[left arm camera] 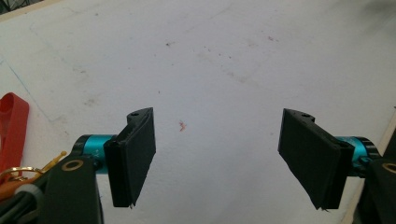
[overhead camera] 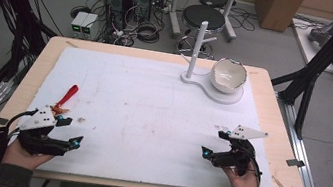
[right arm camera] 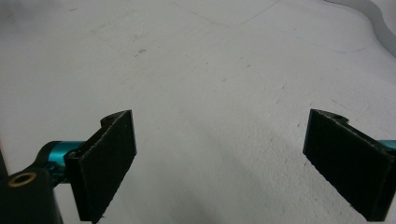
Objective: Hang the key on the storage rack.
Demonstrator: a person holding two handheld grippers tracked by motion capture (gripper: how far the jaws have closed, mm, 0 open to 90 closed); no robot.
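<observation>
My left gripper (overhead camera: 71, 131) rests at the near left of the white mat (overhead camera: 150, 116), held in a hand, its jaws wide apart. In the left gripper view the left gripper (left arm camera: 223, 156) stands open over bare mat, nothing between the pads. A red-handled tool (overhead camera: 66, 98) lies just beyond it; its red handle (left arm camera: 11, 126) shows at the left edge, with a gold ring below. My right gripper (overhead camera: 214, 142) sits at the near right, also in a hand. In its own view the right gripper (right arm camera: 226, 163) is open over bare mat.
A white bowl (overhead camera: 228, 75) sits tilted on a white stand (overhead camera: 201, 85) with an upright post (overhead camera: 197, 42) at the far right of the mat. The mat covers a wooden table (overhead camera: 267, 84). Computers, cables and a stool stand on the floor beyond.
</observation>
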